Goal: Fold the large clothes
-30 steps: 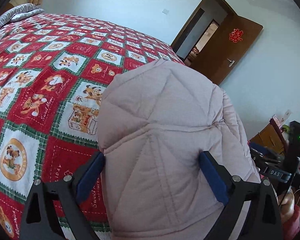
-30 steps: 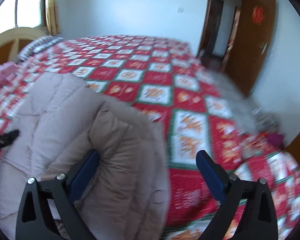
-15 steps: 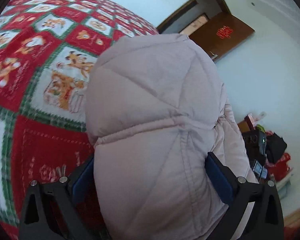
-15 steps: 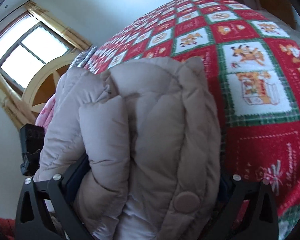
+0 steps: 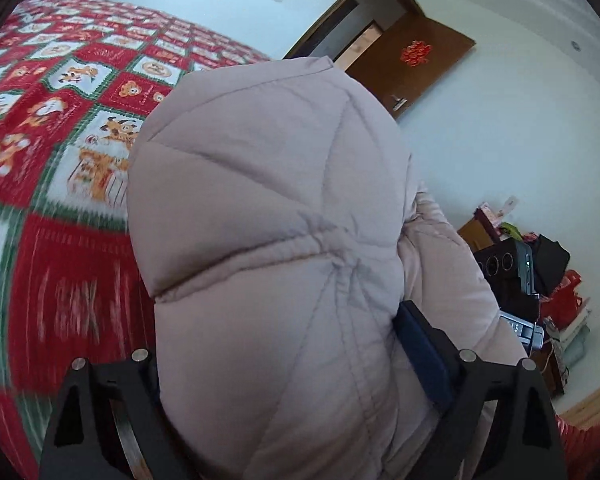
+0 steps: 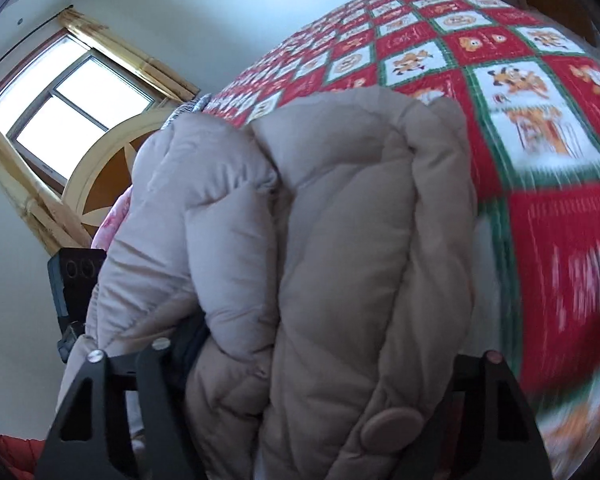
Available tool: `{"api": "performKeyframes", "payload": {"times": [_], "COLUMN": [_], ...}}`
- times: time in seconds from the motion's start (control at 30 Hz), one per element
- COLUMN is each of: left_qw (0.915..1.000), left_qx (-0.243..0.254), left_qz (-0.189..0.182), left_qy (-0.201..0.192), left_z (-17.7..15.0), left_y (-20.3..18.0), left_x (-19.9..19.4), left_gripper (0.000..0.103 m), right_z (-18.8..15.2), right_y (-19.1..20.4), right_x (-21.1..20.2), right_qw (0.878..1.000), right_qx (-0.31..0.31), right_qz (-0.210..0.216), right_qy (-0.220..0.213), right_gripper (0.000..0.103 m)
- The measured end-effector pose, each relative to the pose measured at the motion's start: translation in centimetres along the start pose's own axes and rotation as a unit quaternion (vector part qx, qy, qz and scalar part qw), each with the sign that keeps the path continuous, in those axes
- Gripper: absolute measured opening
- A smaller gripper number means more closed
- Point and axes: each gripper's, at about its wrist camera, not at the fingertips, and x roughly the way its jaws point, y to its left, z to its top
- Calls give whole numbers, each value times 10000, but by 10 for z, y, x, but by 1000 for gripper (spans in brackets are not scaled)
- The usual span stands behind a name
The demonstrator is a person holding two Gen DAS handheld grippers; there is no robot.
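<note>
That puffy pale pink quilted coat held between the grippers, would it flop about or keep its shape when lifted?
The puffy pale pink quilted coat probably flops: it bulges over the left gripper and folds in thick layers at the right gripper. Its puffed panels suggest it is light for its bulk and springs back.

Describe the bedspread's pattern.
The bedspread is a red, white and green check with cartoon animals, clearest in the right wrist view.
</note>
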Motion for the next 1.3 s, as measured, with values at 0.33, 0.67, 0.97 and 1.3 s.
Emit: {"api": "performKeyframes", "payload": {"times": [0.33,0.67,0.97,1.3], "left_qw": [9968,9776,9735,9806], "left_qx": [259,1113,1410,1527], "left_qz": [-701,-1737,-1790,-789], "left_qy": [-267,-410,182,939], "left_z": [-37,-12,6,2], "left_y": [-64,-184,-272,-289], "left_x": [-56,-52,63,177], "left_gripper": [92,92,92,89], "right_z": [-71,-77,-47,-41], "right_y": [59,74,-18,-140], "right_x": [-72,-206,-282,-267], "right_qw": [9964,9804,9690,9644], "right_qx": [149,63,567,1363], "right_qz": [447,277,-366,-477], "right_qy": [-710,-1950,-2377,-2213], "right_gripper": [61,58,58,56]}}
